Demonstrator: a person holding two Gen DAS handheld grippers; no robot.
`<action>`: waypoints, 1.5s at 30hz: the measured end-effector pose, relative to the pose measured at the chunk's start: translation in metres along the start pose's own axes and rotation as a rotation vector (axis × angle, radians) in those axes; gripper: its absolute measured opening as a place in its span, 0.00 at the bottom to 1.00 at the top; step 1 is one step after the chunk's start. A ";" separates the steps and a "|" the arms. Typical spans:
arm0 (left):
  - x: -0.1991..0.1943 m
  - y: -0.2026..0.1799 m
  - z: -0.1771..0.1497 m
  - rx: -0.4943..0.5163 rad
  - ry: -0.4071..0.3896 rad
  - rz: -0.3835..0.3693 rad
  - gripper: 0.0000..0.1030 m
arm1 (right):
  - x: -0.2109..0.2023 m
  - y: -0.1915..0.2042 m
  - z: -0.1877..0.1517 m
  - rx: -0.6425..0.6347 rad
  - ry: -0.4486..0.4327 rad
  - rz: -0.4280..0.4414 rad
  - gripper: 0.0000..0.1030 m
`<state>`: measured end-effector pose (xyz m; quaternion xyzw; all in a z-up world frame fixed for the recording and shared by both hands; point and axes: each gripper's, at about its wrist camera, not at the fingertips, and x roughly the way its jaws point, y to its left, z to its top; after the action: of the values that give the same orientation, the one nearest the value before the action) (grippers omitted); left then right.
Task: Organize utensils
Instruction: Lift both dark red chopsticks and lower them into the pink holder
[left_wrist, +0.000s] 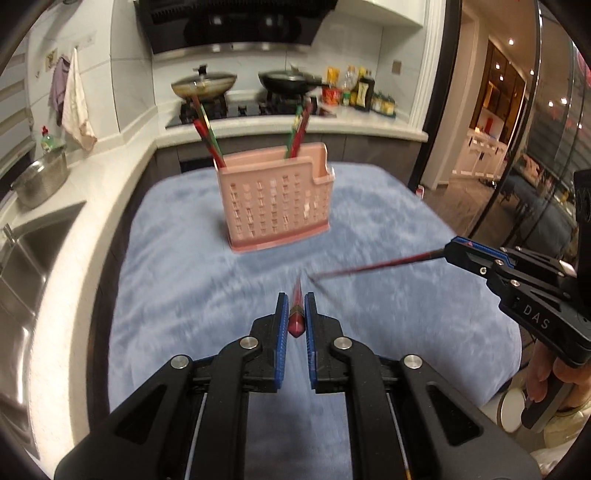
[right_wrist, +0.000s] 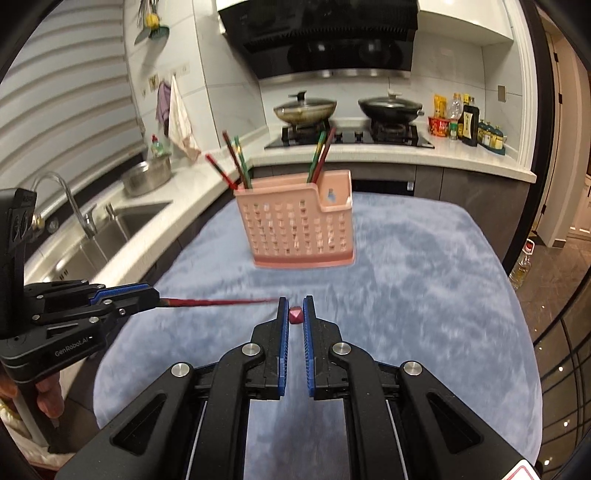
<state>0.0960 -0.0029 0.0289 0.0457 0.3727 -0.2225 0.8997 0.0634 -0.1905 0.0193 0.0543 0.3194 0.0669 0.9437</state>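
Observation:
A pink slotted utensil holder (left_wrist: 277, 206) (right_wrist: 299, 229) stands upright on the blue cloth (left_wrist: 184, 277) (right_wrist: 424, 295). Red and green chopsticks (left_wrist: 208, 136) (right_wrist: 321, 155) lean out of both its ends. My left gripper (left_wrist: 296, 297) (right_wrist: 159, 295) is shut on a red chopstick (left_wrist: 297, 317) (right_wrist: 221, 302), held above the cloth in front of the holder. My right gripper (right_wrist: 295, 300) (left_wrist: 447, 248) is shut on a second red chopstick (right_wrist: 295, 316) (left_wrist: 369, 266). The two chopstick tips nearly meet over the cloth.
A steel sink (left_wrist: 22, 251) (right_wrist: 122, 221) and a steel pot (left_wrist: 42, 177) sit on the counter at left. Behind the holder are the stove with two lidded pans (right_wrist: 306, 107) and bottles (right_wrist: 469, 125). A curved glass partition (left_wrist: 535, 147) stands at right.

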 end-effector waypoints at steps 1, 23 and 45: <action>-0.002 0.002 0.006 -0.003 -0.013 0.004 0.08 | -0.001 -0.001 0.003 0.001 -0.008 0.000 0.07; -0.036 0.025 0.097 -0.020 -0.240 0.057 0.08 | -0.009 -0.008 0.089 0.012 -0.160 0.055 0.07; -0.045 0.039 0.224 -0.013 -0.488 0.094 0.07 | 0.006 -0.013 0.223 0.071 -0.358 0.140 0.07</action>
<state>0.2308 -0.0066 0.2173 0.0021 0.1434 -0.1825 0.9727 0.2058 -0.2159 0.1902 0.1207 0.1440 0.1102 0.9760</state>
